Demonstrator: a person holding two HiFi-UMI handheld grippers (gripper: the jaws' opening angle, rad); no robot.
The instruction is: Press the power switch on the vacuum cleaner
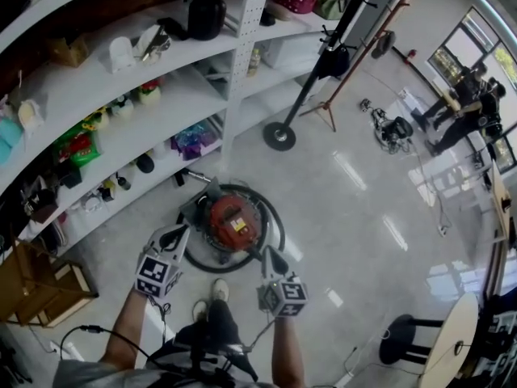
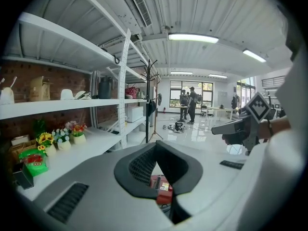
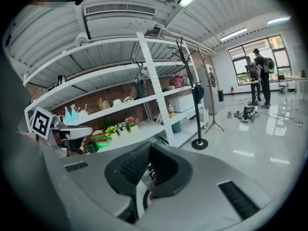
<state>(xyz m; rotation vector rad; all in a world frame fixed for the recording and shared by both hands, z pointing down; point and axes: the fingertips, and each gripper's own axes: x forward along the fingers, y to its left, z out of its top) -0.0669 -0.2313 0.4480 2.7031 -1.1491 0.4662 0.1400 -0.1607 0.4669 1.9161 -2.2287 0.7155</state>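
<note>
Glossy pale floor [image 1: 363, 184] ran beside white shelves [image 1: 182, 83]. On it sat the red vacuum cleaner [image 1: 232, 221], just ahead of the person's feet. The left gripper [image 1: 172, 238] was close at its 8 o'clock and the right gripper [image 1: 272, 259] at its 5 o'clock. Both had their jaws pressed together, holding nothing.

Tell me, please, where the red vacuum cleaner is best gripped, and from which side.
From straight above: the vacuum cleaner sits on the floor, its hose ringing its sides, so only the top is free. Probably grip across the top's middle; no handle can be made out.
</note>
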